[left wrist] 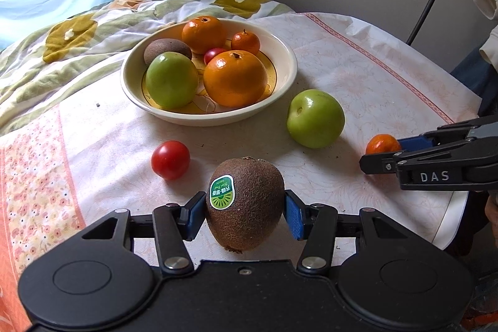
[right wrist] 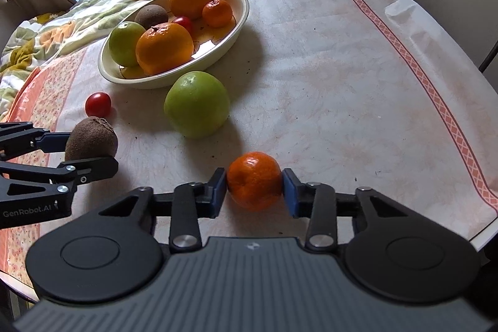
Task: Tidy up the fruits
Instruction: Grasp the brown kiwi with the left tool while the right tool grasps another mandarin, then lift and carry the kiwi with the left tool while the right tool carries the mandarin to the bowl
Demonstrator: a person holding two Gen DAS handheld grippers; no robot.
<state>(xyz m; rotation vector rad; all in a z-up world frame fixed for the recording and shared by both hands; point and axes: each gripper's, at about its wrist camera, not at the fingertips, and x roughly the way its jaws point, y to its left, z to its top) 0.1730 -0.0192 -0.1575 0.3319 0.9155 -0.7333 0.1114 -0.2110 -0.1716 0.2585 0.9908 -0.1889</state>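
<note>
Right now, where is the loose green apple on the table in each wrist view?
Left wrist view: the green apple sits right of centre, just right of the bowl.
Right wrist view: the green apple sits left of centre, just in front of the bowl.
Shared landmark: the bowl of fruit.

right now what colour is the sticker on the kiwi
Green with a white border, on the kiwi; clearest in the left wrist view.

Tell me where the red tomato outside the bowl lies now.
In the left wrist view the tomato lies on the tablecloth, left of the kiwi held by the left gripper, below the bowl.
</note>
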